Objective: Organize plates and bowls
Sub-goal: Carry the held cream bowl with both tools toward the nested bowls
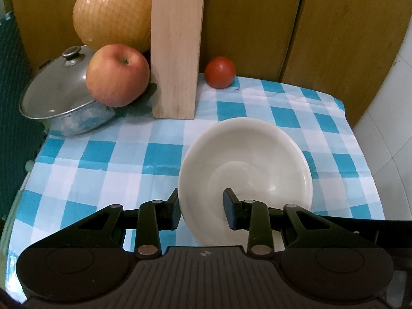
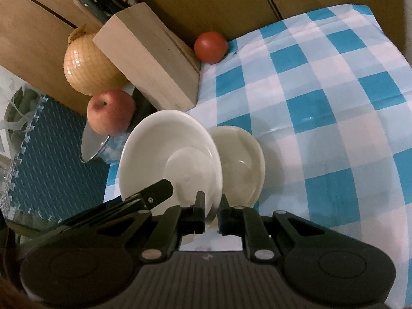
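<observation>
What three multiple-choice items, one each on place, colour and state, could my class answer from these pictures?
1. Where is the tomato?
A inside a cup; B beside the knife block; C on a shelf.
2. What colours are the tablecloth checks?
A blue and white; B red and white; C green and yellow.
3. How is the right claw?
A wide open in the air; B shut on a spoon; C shut on the rim of a white dish.

Answers:
1. B, it sits just right of the block.
2. A, the squares are blue and white.
3. C, its jaws pinch the dish's rim.
</observation>
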Tool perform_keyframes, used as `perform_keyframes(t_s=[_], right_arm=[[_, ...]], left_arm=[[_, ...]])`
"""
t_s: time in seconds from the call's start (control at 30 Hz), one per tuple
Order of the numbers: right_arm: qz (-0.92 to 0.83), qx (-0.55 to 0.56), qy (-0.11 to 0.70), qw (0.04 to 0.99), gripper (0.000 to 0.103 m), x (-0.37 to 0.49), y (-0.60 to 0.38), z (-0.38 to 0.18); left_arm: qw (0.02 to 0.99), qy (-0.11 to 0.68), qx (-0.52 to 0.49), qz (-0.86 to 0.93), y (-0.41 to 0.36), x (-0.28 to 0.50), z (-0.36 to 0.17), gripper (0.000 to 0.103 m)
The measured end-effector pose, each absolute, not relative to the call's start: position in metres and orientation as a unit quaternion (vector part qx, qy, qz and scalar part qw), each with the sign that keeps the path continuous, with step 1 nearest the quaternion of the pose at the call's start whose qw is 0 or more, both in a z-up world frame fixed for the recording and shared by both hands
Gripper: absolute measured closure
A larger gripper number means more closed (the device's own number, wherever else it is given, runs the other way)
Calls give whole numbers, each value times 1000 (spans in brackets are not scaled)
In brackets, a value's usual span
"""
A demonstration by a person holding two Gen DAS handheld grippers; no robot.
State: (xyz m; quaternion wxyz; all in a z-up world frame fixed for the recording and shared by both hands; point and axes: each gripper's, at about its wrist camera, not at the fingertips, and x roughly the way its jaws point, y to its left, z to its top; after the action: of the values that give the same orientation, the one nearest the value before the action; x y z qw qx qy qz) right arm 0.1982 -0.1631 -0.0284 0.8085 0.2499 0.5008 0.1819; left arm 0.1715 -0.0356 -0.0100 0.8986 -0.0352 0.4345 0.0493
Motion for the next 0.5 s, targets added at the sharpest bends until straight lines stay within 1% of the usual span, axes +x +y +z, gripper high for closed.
perform_keyframes(t_s=[0.5], right_arm=[[173,247,511,805,92,201,-161,-32]], left_arm=[[893,445,-41,51,-34,176,-14,63]])
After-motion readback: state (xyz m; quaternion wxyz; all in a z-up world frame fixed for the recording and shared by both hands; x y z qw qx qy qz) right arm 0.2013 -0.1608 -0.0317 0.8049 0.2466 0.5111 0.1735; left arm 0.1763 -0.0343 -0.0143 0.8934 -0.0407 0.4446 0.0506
